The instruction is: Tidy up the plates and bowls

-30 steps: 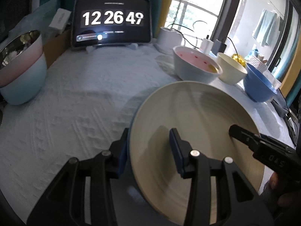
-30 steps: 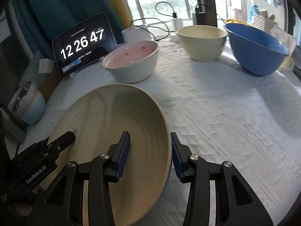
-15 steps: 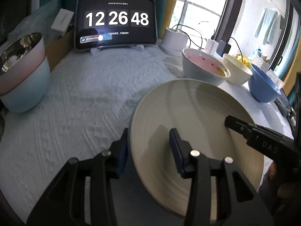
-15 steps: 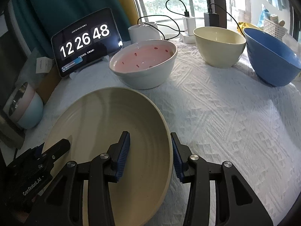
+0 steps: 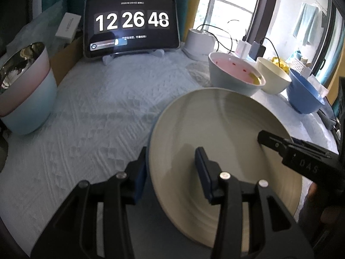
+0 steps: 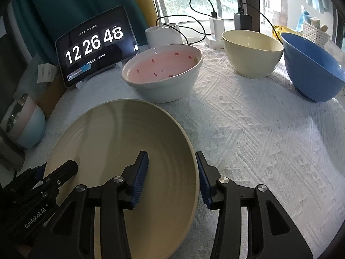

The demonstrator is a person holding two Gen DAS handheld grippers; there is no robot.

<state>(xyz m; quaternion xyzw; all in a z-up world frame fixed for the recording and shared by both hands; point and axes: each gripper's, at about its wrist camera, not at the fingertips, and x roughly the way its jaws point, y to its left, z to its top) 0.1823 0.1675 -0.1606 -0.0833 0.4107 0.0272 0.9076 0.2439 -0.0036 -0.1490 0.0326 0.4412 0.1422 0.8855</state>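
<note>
A large beige plate [image 5: 220,129] is held off the white tablecloth by both grippers. My left gripper [image 5: 172,168] is shut on its left rim, and my right gripper [image 6: 172,170] is shut on its right rim; the plate also shows in the right wrist view [image 6: 112,142]. Behind it stand a white bowl with a pink inside [image 6: 163,73], a cream bowl [image 6: 252,51] and a blue bowl [image 6: 312,71]. A pink and blue bowl with a shiny inside [image 5: 23,86] stands at the far left.
A tablet showing a clock [image 5: 131,32] stands at the back of the table. A white round device [image 5: 200,41], chargers and cables [image 6: 215,28] lie by the window. A white box [image 5: 68,27] sits on a cardboard carton at the left.
Both grippers have lifted the plate and pulled it back toward the near edge; the bowls and tablet look farther away. Both grips are unchanged.
</note>
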